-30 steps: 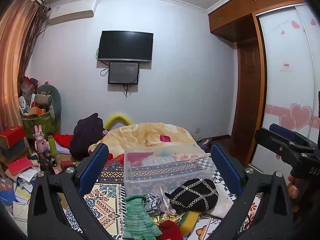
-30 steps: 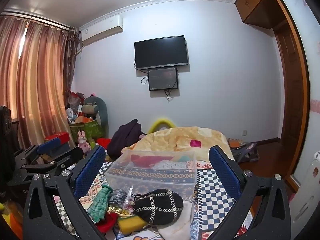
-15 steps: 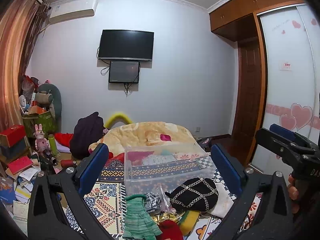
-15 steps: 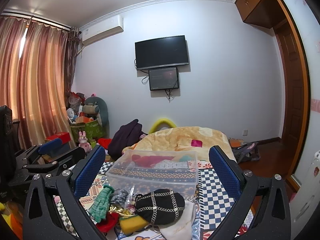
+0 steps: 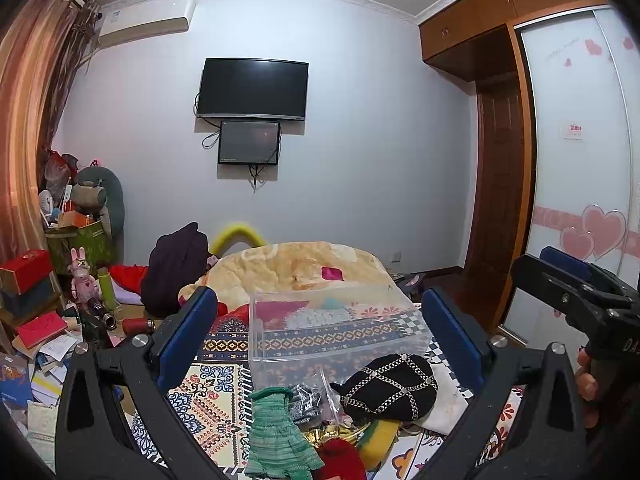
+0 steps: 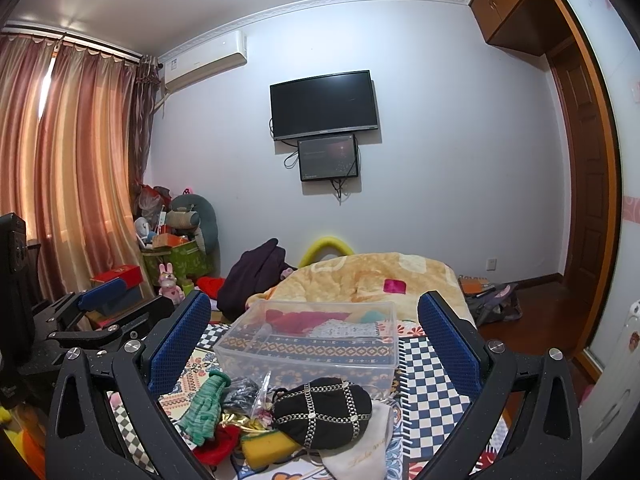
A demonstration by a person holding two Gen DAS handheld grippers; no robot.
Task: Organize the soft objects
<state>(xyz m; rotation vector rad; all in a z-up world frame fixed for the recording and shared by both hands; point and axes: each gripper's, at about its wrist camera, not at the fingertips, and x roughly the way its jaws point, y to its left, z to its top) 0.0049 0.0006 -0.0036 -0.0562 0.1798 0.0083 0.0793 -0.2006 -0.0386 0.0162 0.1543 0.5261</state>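
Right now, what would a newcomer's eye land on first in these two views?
Probably the clear bin mid-frame on the patterned cloth, with a heap of soft things in front of it: a black studded hat, a green glove and a yellow sponge. Both grippers, left and right, frame it, open and empty.

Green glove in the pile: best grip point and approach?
Pinch the green glove at its ribbed cuff, probably from above on the left: the cuff stands bunched and free, while the fingers end lies low against the red cloth. Left gripper is open and nearer.
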